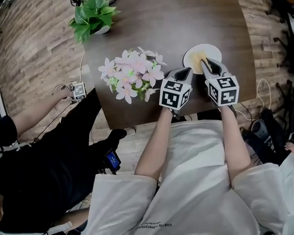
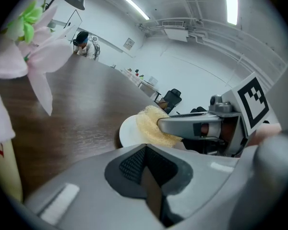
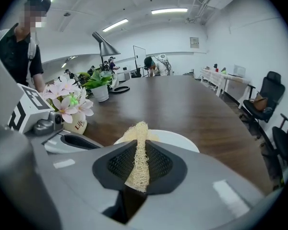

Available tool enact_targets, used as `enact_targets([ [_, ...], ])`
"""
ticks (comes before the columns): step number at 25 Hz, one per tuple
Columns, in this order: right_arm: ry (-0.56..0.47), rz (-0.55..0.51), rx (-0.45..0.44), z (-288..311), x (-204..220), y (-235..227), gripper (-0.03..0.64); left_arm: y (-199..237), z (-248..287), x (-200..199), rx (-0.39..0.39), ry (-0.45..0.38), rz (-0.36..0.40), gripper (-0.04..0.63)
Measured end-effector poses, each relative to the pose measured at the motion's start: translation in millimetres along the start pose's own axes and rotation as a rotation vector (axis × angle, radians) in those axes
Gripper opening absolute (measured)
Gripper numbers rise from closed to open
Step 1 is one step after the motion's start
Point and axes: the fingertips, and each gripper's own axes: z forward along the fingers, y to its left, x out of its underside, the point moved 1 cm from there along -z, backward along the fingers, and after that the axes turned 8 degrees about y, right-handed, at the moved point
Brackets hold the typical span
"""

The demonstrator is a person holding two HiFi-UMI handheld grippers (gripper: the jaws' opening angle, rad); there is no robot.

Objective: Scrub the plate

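Right tongs pinch the soft, light loofah over the plate; left tongs, clenched empty, I'd brace against its slippery rim.

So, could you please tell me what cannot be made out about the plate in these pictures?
- Head view: the near part of the round white plate is covered by the yellow fibrous loofah pad and the right gripper; any dirt is too small to tell.
- Right gripper view: the plate's near half is hidden behind that gripper's own grey jaws.
- Left gripper view: the plate's right side is hidden by the pad.
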Motion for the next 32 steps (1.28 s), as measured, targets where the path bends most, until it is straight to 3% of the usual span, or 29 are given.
enact_targets([
  [4,0.005,0.014,0.035,-11.6,14.8,-12.4,0.072,-0.2,1.3,1.2,-0.013,0.007,0.022,0.000],
  [8,-0.027,0.027,0.064,-30.9,17.0,-24.1,0.067,3.6,-3.1,0.6,-0.035,-0.028,-0.003,0.000],
  [15,-0.064,0.027,0.055,-60.9,20.6,-28.1,0.067,-10.3,-31.5,-4.4,-0.180,-0.031,0.070,0.000],
  [19,-0.086,0.044,0.038,-72.8,20.3,-29.4,0.067,-18.3,-47.7,-14.2,-0.248,-0.058,0.075,0.000],
  [32,-0.115,0.073,0.027,-82.4,23.0,-36.1,0.067,-38.1,-59.8,-17.6,-0.291,-0.090,0.087,0.000],
])
